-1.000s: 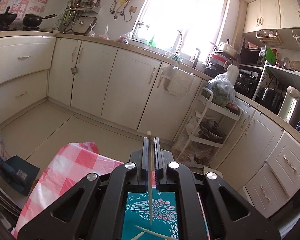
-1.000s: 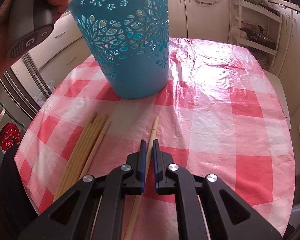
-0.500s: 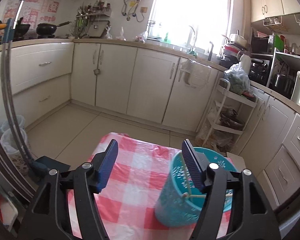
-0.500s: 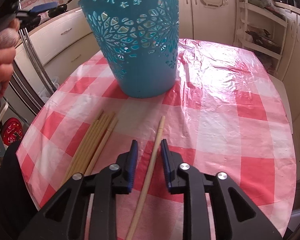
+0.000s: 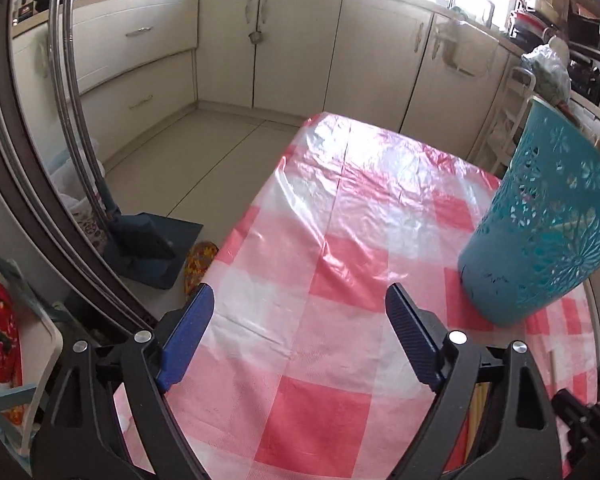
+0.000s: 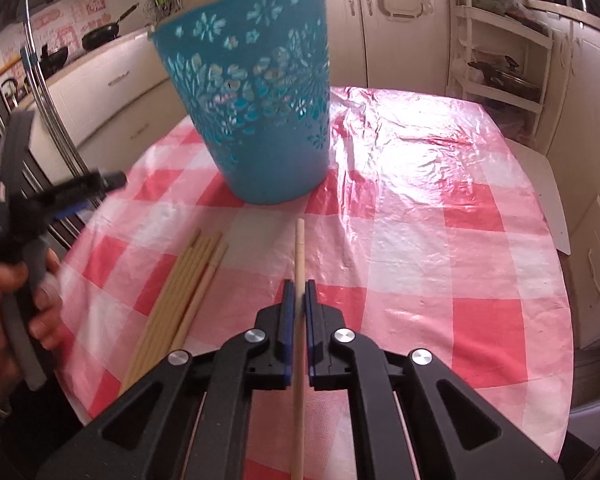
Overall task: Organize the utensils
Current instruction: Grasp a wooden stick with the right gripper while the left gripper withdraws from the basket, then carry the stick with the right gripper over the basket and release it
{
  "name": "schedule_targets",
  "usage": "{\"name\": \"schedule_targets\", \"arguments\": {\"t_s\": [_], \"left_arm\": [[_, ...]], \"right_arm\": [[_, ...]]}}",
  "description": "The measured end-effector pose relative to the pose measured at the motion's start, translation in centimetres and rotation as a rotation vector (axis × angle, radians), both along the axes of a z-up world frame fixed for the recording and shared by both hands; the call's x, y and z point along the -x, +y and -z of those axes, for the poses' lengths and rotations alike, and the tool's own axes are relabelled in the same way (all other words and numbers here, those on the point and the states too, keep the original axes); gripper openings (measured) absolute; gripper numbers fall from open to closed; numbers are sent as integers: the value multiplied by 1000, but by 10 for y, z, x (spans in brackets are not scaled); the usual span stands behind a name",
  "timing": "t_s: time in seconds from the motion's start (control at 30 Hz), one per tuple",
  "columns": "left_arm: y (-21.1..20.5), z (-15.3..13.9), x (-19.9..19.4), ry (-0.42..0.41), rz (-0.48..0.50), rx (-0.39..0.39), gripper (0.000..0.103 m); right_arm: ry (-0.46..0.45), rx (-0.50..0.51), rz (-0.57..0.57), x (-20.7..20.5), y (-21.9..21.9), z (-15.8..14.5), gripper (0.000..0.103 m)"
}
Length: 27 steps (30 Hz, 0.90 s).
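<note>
From your left wrist camera, your left gripper (image 5: 296,320) has its blue pads spread wide with nothing between them; the jaws have just been opening, and only the red-and-white checked tablecloth (image 5: 340,208) sits under the gap. The teal basket (image 5: 540,232) with the cut-out flower pattern stands on the cloth off to the right of the gripper, well clear of both pads. Down at the bottom right, just past the right-hand finger, you can catch the ends of the bundle of chopsticks (image 5: 479,400) lying on the table (mostly hidden behind the gripper body, so don't ask me how many). Beyond the table edge there's tiled floor and a run of cream kitchen cabinets (image 5: 292,48).

From your right wrist camera, your right gripper (image 6: 299,292) is clamped tight on a single chopstick (image 6: 299,248). The stick runs straight out between the pads toward the basket (image 6: 260,120), and its far tip stops short of the basket's base, not touching it. The loose bundle (image 6: 180,292) lies on the cloth to the left of the held one, angled a bit, clearly apart from it. At the far left edge you can see your left hand (image 6: 12,312) wrapped round the other gripper's handle, a bit blurred, out over the table's edge.
</note>
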<state>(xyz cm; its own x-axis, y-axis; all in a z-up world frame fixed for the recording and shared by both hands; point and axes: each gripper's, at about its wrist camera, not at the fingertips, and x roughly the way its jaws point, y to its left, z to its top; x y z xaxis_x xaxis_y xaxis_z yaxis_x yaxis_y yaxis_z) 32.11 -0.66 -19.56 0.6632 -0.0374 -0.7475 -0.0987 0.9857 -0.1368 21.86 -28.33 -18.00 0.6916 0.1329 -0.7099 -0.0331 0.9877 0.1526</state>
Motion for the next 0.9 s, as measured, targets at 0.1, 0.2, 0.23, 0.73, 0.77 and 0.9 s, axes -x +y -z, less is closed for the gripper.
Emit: {"name": "schedule_targets", "arguments": {"t_s": [0.1,0.2,0.23,0.73,0.77,0.9], "left_arm": [[2,13,-2,54,8,28,87],[3,13,-2,47,10,41,89],[2,14,-2,52,18,42,89],[-10,13,-3,58,53,10,89],[-11,13,-3,58,55,6,89],[-13,12,-1,59,56,0,90]], "right_arm": [[-76,-85,-5,12,-7,-27,6],[-146,-147,-16,18,-9,-56,6],[-171,-162,-22,18,-8,-68,6],[-578,-201,32,-54,9,-208,6],[-600,-176,56,-62,12,-208,6],[-632,-59,152,-92,25,-185,6]]}}
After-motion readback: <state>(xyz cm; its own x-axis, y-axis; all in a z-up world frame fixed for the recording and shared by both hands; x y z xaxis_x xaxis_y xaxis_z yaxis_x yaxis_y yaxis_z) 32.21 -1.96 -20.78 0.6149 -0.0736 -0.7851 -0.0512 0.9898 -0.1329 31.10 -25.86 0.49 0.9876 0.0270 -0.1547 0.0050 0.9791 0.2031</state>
